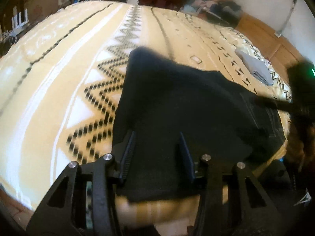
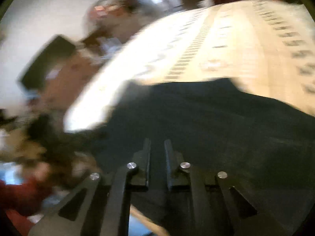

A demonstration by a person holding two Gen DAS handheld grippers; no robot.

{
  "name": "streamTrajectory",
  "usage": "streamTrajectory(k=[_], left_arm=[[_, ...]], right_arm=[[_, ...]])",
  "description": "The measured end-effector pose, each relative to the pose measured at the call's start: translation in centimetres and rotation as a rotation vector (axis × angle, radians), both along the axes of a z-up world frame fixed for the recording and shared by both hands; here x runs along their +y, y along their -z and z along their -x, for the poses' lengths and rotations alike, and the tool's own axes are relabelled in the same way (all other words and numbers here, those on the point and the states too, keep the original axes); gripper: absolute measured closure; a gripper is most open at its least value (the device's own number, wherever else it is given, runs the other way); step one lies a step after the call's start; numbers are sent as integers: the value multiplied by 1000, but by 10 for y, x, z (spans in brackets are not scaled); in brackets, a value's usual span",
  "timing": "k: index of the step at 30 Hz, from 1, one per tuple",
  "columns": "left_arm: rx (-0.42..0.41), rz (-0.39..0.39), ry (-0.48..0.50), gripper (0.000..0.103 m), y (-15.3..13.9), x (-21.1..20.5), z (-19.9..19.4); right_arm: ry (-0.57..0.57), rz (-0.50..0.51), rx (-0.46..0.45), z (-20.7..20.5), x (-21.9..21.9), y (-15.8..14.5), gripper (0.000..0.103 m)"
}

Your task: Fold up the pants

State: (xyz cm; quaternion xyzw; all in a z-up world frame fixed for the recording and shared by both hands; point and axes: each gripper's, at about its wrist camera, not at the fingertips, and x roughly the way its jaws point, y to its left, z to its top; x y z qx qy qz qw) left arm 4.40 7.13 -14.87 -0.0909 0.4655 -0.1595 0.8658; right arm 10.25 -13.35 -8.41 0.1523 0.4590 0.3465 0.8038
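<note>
Black pants [image 1: 187, 102] lie partly folded on a cream bedspread [image 1: 69, 82] with black zigzag patterns. My left gripper [image 1: 157, 135] is open, its fingers spread just above the near edge of the pants, holding nothing. In the right wrist view, which is blurred by motion, the pants [image 2: 216, 122] fill the lower half. My right gripper [image 2: 157, 143] hovers over them with its fingers close together and a narrow gap between them; I cannot tell if cloth is pinched. The right gripper also shows as a dark blur at the right edge of the left wrist view [image 1: 301, 90].
A folded grey garment [image 1: 256, 66] lies on the bed at the far right. A wooden headboard [image 1: 261, 31] and a white wall stand behind it. Cluttered furniture [image 1: 39, 4] stands beyond the bed's far left. A dark flat object [image 2: 47, 63] shows beside the bed.
</note>
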Motion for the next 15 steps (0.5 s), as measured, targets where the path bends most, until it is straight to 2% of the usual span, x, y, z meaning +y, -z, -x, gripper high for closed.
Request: streamTrajectory(k=[3, 5, 6, 9, 10, 12, 15], left_arm=[[28, 17, -18, 57, 6, 4, 7], [35, 30, -23, 57, 6, 5, 8], [45, 50, -30, 57, 7, 7, 7], [52, 73, -30, 57, 9, 12, 4], [49, 72, -29, 57, 10, 11, 5], [35, 58, -17, 57, 12, 9, 6], [41, 74, -25, 57, 14, 10, 1]], right_arm=[[-124, -102, 49, -41, 47, 5, 89], [-180, -121, 73, -72, 84, 12, 89], [-232, -157, 125, -93, 107, 21, 89], [-273, -159, 194, -136, 152, 45, 89], [-275, -154, 217, -149, 162, 54, 95], [-265, -143, 248, -176, 178, 74, 103], [-214, -148, 303, -201, 183, 105, 103]])
